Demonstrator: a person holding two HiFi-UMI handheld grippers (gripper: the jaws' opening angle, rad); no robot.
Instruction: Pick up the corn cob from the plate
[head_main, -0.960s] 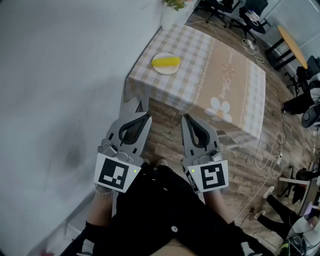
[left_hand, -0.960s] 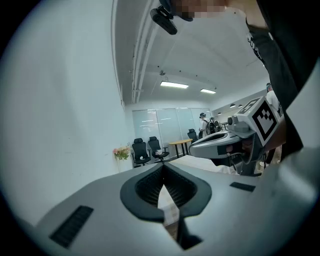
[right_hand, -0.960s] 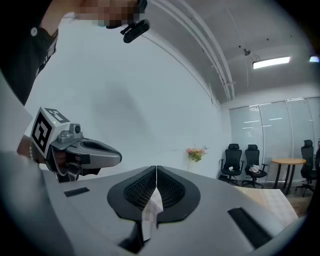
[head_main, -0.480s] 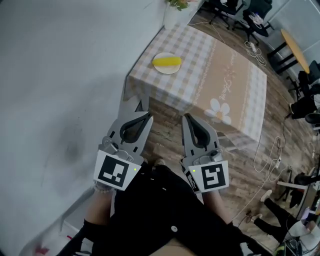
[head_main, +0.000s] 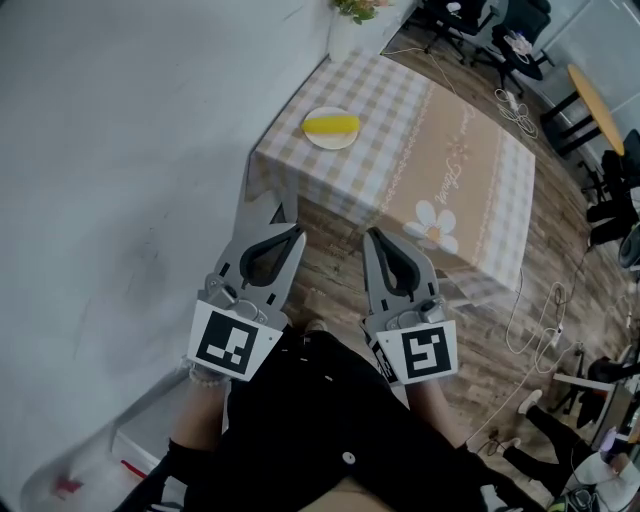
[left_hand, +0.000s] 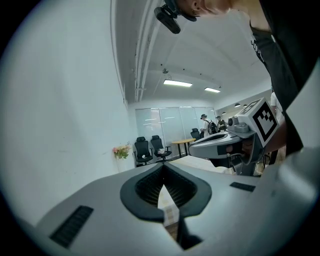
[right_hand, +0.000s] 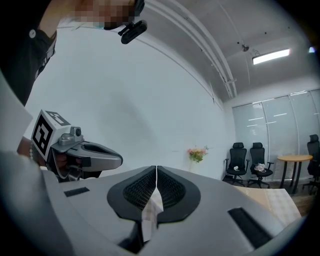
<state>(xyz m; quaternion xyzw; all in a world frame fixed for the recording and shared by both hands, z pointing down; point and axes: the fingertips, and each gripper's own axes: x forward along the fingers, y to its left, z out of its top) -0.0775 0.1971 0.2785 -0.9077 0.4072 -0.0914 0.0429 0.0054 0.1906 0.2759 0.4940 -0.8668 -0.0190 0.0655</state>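
Corn cob (head_main: 331, 124) is seen lying flat on the plate (head_main: 330, 146), which is set near the far-left corner of the table (head_main: 450, 160), close to the wall (head_main: 120, 150). The cob is untouched & well apart from both grippers. It's laid across the plate w/ nothing beside it, so a pinch across its width is prob. what the layout allows; which gripper is meant can't be told yet. The plate is parked at the wall side, so the table must be approached before anything is reached. Left gripper (head_main: 290, 238) & right gripper (head_main: 374, 240) are held side by side in front of the body, over the wood floor (head_main: 330, 270), short of the table's near edge & aimed roughly level towards it: judged a carry/ready pose, not a reach. In the left gripper view the left gripper (left_hand: 163, 170) is clenched, pads meeting at the tip w/ nothing gripped; only a sliver of background is seen through the slit lower down. In the right gripper view the right gripper (right_hand: 156, 170) is likewise closed on nothing. Both are prob. kept shut for compactness; jaws would need opening before the cob is taken. Task is judged at its very start, approach step only.
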